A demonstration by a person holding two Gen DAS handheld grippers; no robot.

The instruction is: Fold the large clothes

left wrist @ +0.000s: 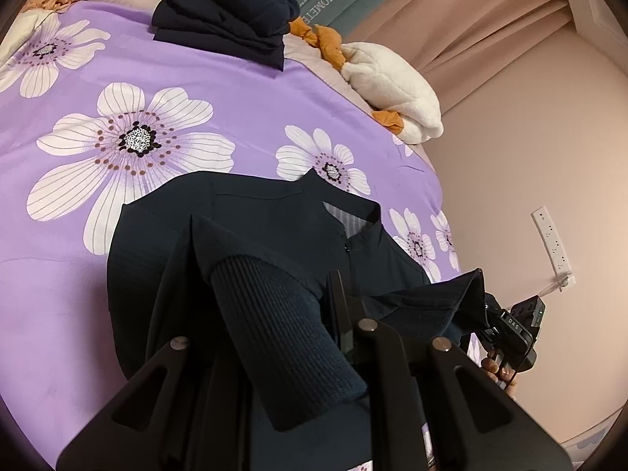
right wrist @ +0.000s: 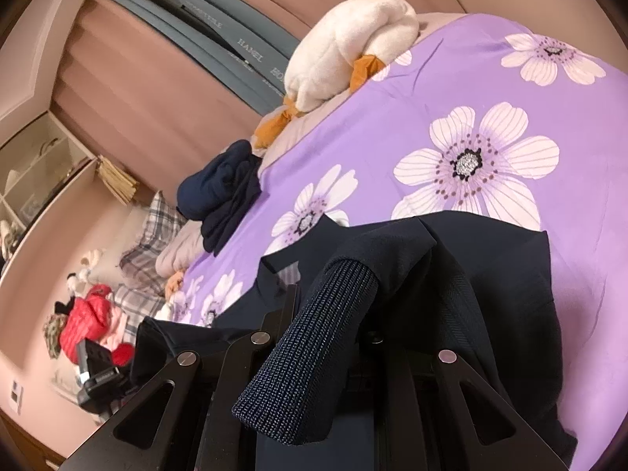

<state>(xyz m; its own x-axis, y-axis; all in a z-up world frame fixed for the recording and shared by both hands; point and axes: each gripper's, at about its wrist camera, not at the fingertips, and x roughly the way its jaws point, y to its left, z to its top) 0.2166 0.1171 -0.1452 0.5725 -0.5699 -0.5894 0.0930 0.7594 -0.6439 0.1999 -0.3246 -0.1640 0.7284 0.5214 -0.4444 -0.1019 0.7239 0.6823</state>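
A dark navy jacket (left wrist: pixel 274 227) lies collar-up on the purple floral bedspread (left wrist: pixel 117 59). My left gripper (left wrist: pixel 333 298) is shut on the jacket's near edge, and a ribbed cuff (left wrist: pixel 282 333) drapes over it, hiding one finger. My right gripper (left wrist: pixel 514 333), held by a hand, pinches the jacket's other corner and keeps it lifted off the bed. In the right wrist view the jacket (right wrist: pixel 490 274) spreads ahead. My right gripper (right wrist: pixel 325 314) sits under the other ribbed cuff (right wrist: pixel 314 353). The left gripper (right wrist: pixel 98 376) grips a raised corner at the left.
A stack of folded dark clothes (left wrist: pixel 227 11) sits at the far side of the bed, next to a white plush duck (left wrist: pixel 392 82). A power strip (left wrist: pixel 553 243) hangs on the pink wall. A red jacket (right wrist: pixel 86 325) and plaid bedding (right wrist: pixel 157 219) lie beyond the bed.
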